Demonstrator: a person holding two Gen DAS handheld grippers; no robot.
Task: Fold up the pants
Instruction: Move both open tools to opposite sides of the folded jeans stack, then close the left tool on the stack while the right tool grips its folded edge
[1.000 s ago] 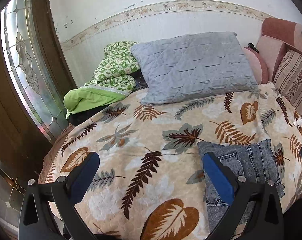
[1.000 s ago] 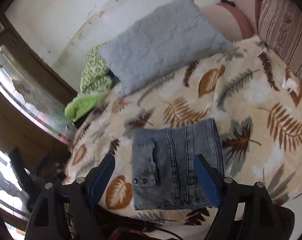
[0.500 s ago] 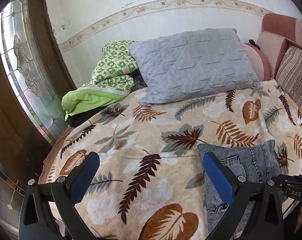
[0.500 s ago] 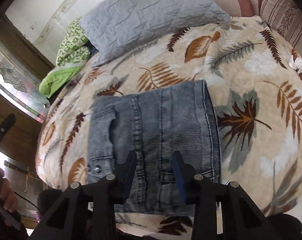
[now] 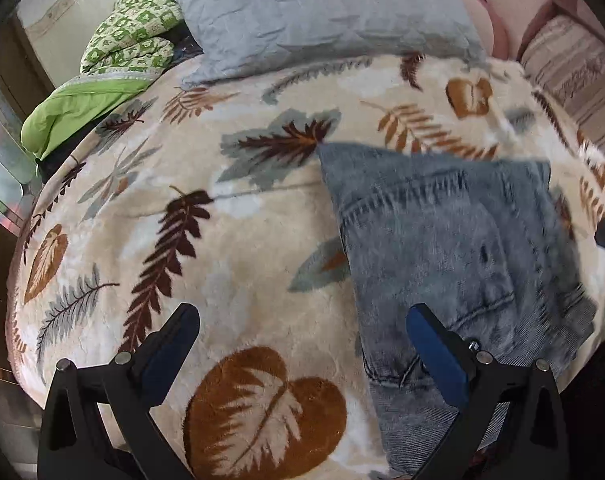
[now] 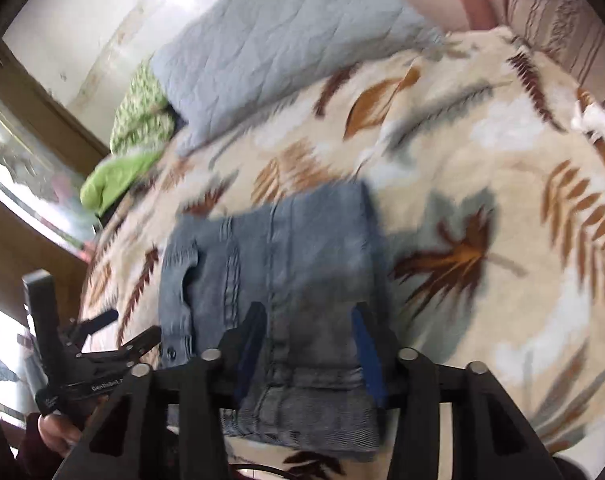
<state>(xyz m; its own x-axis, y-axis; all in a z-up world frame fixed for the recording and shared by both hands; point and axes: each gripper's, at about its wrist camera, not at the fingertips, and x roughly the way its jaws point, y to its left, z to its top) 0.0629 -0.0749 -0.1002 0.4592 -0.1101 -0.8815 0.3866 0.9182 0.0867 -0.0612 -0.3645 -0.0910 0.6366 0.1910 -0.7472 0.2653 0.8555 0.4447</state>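
My right tongs (image 6: 308, 344), nearly shut half a second before, had widened astride the folded pants (image 6: 278, 280) on the bed (image 5: 242, 240); left tongs (image 5: 302, 344) stayed wide, empty. Folding looked finished.

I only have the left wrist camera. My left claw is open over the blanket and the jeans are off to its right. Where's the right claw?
Observer: The right claw is on the near end of the folded jeans, with one finger on either side of a strip of denim.
Operator: Is it gripping?
Observer: I cannot tell. Its fingers stand apart with cloth between them, and the picture is blurred.
Operator: Anything by the jeans' left edge?
Observer: In the right wrist view your left claw is close beside that edge, open.
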